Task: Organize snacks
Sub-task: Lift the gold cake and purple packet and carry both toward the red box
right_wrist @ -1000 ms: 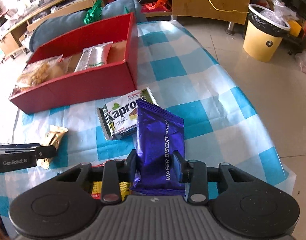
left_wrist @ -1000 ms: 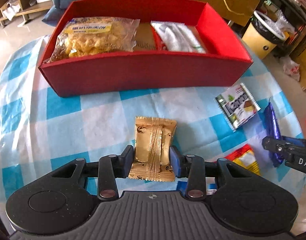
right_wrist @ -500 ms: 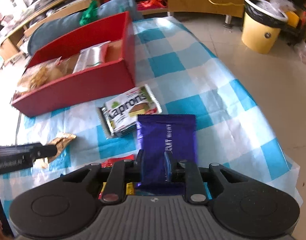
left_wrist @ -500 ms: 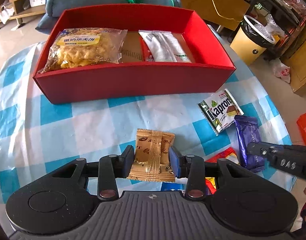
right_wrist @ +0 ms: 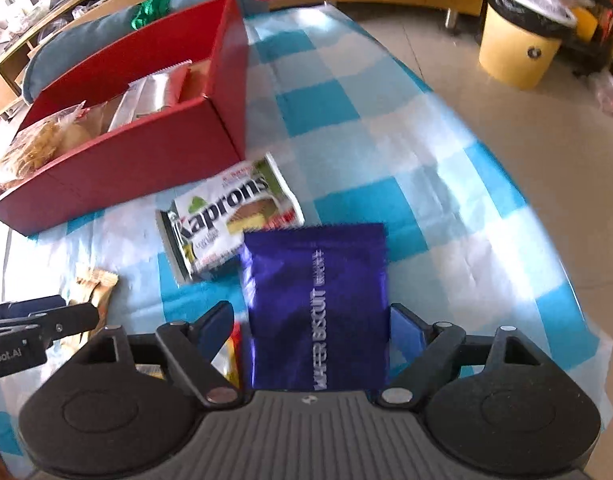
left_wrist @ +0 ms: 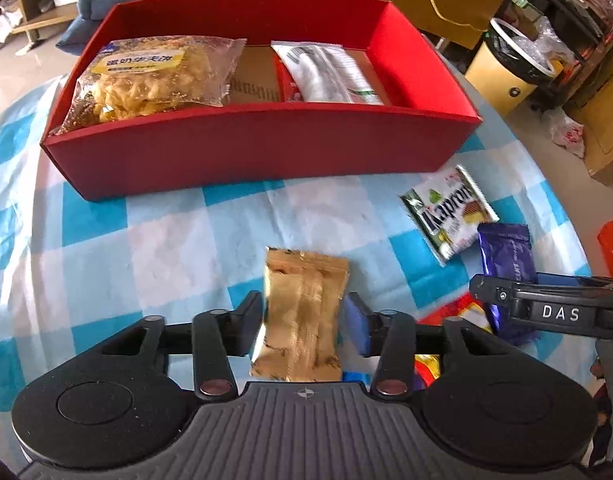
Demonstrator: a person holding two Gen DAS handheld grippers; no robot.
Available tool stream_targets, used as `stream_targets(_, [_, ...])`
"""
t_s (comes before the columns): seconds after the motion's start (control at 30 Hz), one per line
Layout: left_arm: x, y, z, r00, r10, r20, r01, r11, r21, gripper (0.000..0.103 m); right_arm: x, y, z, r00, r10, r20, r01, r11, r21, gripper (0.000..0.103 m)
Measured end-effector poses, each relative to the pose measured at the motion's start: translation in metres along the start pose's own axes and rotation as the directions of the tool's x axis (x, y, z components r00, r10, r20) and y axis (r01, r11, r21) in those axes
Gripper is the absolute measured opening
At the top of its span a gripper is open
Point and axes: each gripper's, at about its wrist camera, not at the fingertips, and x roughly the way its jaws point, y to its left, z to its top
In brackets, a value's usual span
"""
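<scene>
- In the left-wrist view, our left gripper is opening around the gold foil packet; a second ago the jaws were clamped on it, and now a gap shows on the right side while the left finger sits just beside the wrapper's edge.
- The gold packet stands tilted between the fingers, near edge of the checked tablecloth, well short of the red box.
- In the right-wrist view, our right gripper is opening too: both fingers stand clear of the purple wafer biscuit pack, which half a second ago was pinched narrow between them.
- The purple pack now lies flat and broad between the spread jaws, its far left corner just touching the Kaprons wafer pack.
- The red box, on the far left of the cloth, already holds a bag of yellow snacks at its left and a silver-wrapped bar to the right, with bare space between them.
- A red and yellow packet peeks out on the cloth between the two grippers.
- We read this as both snacks let go on the table rather than in the box, so neither counts as sorted yet; either a fresh grip or a different item seems likely to come first.
- The yellow waste bin stands on the floor, far right.
</scene>
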Motion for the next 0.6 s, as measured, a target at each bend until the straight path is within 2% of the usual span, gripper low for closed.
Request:
stream_targets(0.07, [0.007, 0.004, 0.003, 1.0, -0.006, -0.012, 0.006, 1.0, -0.025, 0.069, 0.001, 0.012, -0.002, 0.999, -0.051, 0.014, 0.052, 0.996, -0.068, 0.064])
stream_targets(0.1, [0.008, 0.006, 0.003, 1.0, -0.008, -0.008, 0.008, 1.0, -0.026, 0.075, 0.001, 0.017, -0.005, 0.998, -0.059, 0.025, 0.061, 0.993, -0.099, 0.063])
stream_targets(0.2, [0.01, 0.002, 0.004, 1.0, 0.022, 0.0, -0.022, 1.0, 0.0, 0.077, -0.002, 0.018, -0.006, 0.998, -0.049, 0.025, 0.051, 0.993, -0.107, 0.062])
stream_targets(0.27, [0.01, -0.001, 0.003, 0.999, 0.039, 0.002, -0.039, 0.999, 0.011, 0.074, -0.005, 0.017, -0.007, 0.998, -0.057, 0.032, 0.06, 0.992, -0.109, 0.062])
stream_targets(0.33, [0.009, -0.007, 0.0, 0.996, 0.087, 0.013, -0.087, 0.995, 0.052, 0.058, -0.01, 0.015, -0.008, 0.998, -0.044, 0.042, 0.048, 0.994, -0.103, 0.061])
stream_targets(0.37, [0.007, -0.009, -0.002, 0.995, 0.1, 0.02, -0.101, 0.992, 0.069, 0.055, -0.013, 0.014, -0.008, 0.998, -0.037, 0.049, 0.041, 0.994, -0.098, 0.061])
stream_targets(0.43, [0.005, -0.007, -0.003, 0.996, 0.087, 0.019, -0.088, 0.994, 0.059, 0.05, -0.019, 0.013, -0.007, 0.998, -0.025, 0.063, 0.031, 0.995, -0.091, 0.061])
stream_targets(0.6, [-0.003, -0.005, -0.004, 0.997, 0.069, 0.025, -0.07, 0.996, 0.05, 0.046, -0.033, 0.014, -0.002, 0.995, 0.017, 0.103, -0.009, 0.997, -0.078, 0.061])
